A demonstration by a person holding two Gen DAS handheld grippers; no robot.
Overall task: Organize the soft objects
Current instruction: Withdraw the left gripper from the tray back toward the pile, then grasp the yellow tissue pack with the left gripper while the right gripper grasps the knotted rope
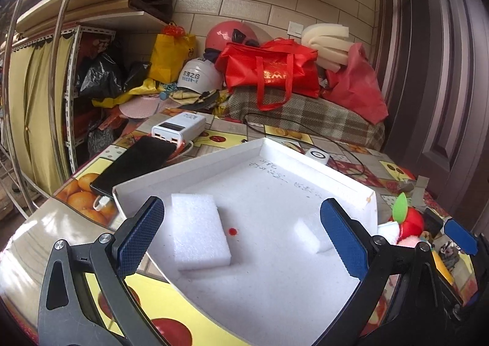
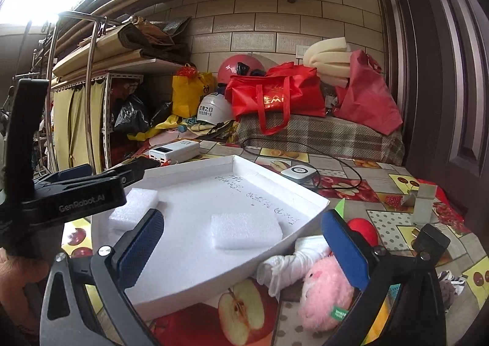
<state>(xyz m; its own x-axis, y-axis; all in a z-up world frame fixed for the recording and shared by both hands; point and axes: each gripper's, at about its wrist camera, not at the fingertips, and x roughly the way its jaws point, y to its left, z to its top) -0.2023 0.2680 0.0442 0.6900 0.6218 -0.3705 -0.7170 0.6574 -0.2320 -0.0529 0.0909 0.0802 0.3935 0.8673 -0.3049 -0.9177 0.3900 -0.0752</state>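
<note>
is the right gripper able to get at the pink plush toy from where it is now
Probably yes. The right gripper has its jaws open and empty, and the pink plush toy lies on the table just below its right jaw, outside the white tray, with nothing covering it; only a white cloth lies against it.

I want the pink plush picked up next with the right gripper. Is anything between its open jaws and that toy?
Nothing visible blocks it. The right gripper is open, and the pink plush lies just by its right finger, outside the white tray. A white cloth touches the plush on the tray side, so it may get caught too.
</note>
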